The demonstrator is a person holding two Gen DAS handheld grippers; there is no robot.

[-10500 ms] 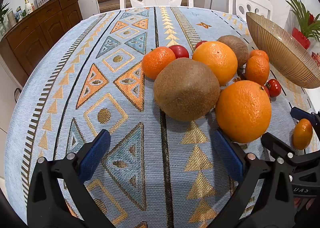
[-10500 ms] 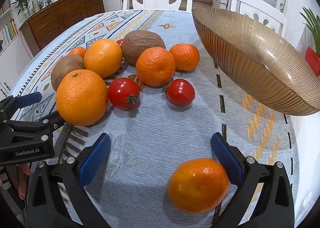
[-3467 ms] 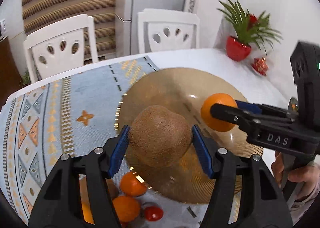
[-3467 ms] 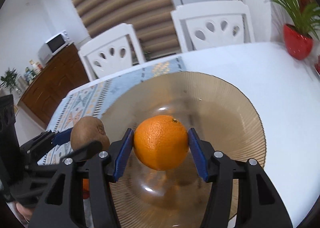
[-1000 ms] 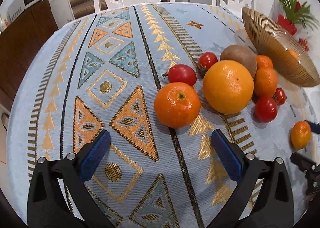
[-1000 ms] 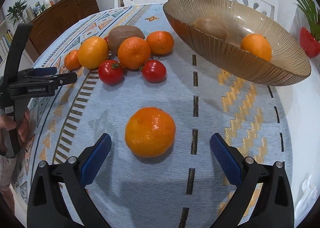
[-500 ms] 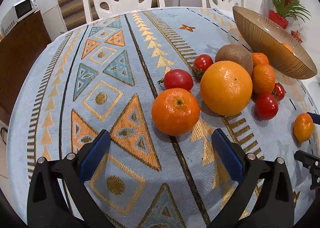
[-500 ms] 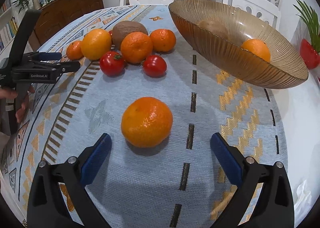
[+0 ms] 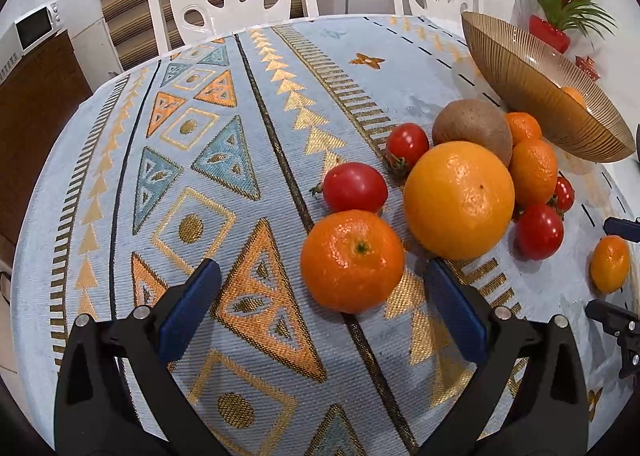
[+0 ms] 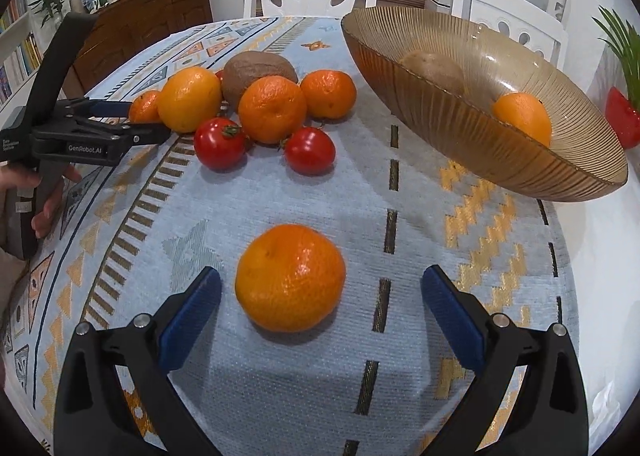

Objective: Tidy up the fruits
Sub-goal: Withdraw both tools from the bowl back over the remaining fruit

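patterned tablecloth: both grippers gape, each nearing its own mandarin.

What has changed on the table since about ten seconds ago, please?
One kiwi and one orange went from the cloth into the bowl. Both grippers let go and came back open: the left now faces a mandarin, the right another mandarin. The remaining fruits stayed put.

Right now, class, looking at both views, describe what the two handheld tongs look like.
Both the left tongs and right tongs are black plastic frames with silver screws and two fingers faced with blue pads. In the right wrist view, the left tongs' side carries white "GenRobot.AI" lettering, above a black handle.
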